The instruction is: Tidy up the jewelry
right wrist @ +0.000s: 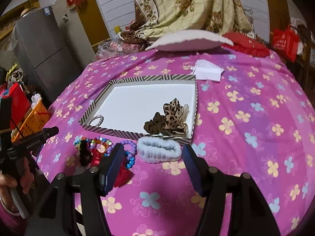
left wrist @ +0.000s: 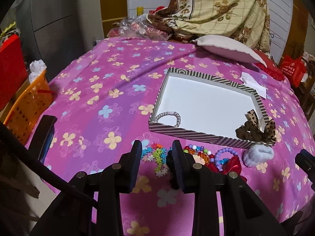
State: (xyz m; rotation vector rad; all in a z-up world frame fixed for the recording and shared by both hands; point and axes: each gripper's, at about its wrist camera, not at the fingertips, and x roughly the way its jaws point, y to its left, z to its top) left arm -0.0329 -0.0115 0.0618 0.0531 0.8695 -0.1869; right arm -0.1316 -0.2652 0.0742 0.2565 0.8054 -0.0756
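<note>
- Jewelry lies in two places: a silver bangle [left wrist: 170, 116] and a leopard-print bow [right wrist: 173, 116] with a brown scrunchie [right wrist: 152, 125] already sit inside the striped box [left wrist: 195, 134], while the rest waits in a row on the bed [right wrist: 246, 129], between the box's near wall and both tongs.
- Left tongs [left wrist: 156, 151] hang partly open and empty, their tips straddling the flower bracelet [left wrist: 157, 156] just ahead of them; the rainbow bead bracelet [left wrist: 198, 153] and purple bead bracelet [left wrist: 224, 153] lie just past their right finger.
- Right tongs [right wrist: 153, 153] stand wide open and hold nothing, with the pale blue scrunchie [right wrist: 159, 150] directly ahead between the fingers and the red bow [right wrist: 123, 174] touching or just behind their left finger.
- Crowding is the chief risk, in my judgement: the bracelets and bow overlap, so closing on one could drag or snag a neighbour.
- Soft bedding may give under a downward press, letting a thin bracelet slip off the pads or pinching the cover instead.
- Both tongs work the same short row, so they could knock together or nudge the box's near wall.
</note>
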